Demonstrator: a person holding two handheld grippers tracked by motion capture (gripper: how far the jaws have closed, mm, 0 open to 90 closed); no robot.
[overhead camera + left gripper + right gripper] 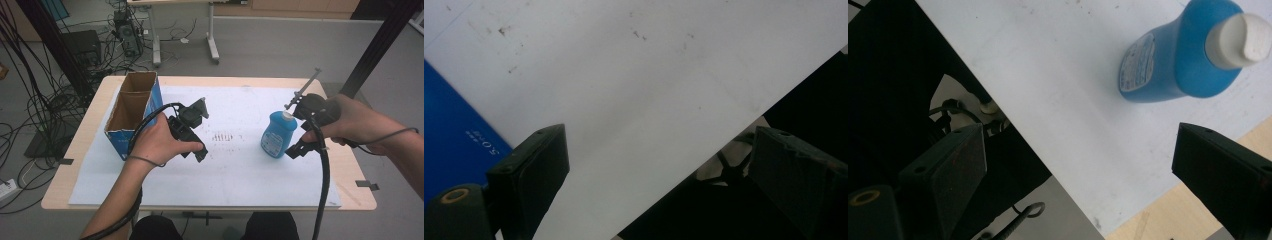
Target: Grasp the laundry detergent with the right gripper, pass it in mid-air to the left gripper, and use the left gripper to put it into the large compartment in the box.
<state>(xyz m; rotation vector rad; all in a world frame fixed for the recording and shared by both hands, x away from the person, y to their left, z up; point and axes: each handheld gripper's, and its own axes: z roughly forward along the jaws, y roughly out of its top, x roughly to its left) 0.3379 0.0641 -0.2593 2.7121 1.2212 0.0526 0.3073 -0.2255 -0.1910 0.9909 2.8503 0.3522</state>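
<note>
A blue bottle [276,136] with a white cap [286,116] stands upright on the white sheet [240,170], right of centre. My right gripper [296,149] hangs just to its right, apart from it. In the right gripper view the bottle [1168,65] lies ahead and to the right of the open right gripper [1078,145], with nothing between the jaws. An open-topped blue cardboard box [131,115] stands at the sheet's left edge. My left gripper [196,151] hovers right of the box over bare sheet. In its own view the left gripper [659,140] is open and empty, with the box [454,130] at the left.
The white sheet covers most of a wooden table [357,172]. Faint dark marks [222,136] dot the sheet's middle. Behind the table are a desk frame [185,47], a computer [127,35] and many floor cables [30,95]. A black post [375,50] leans at the back right.
</note>
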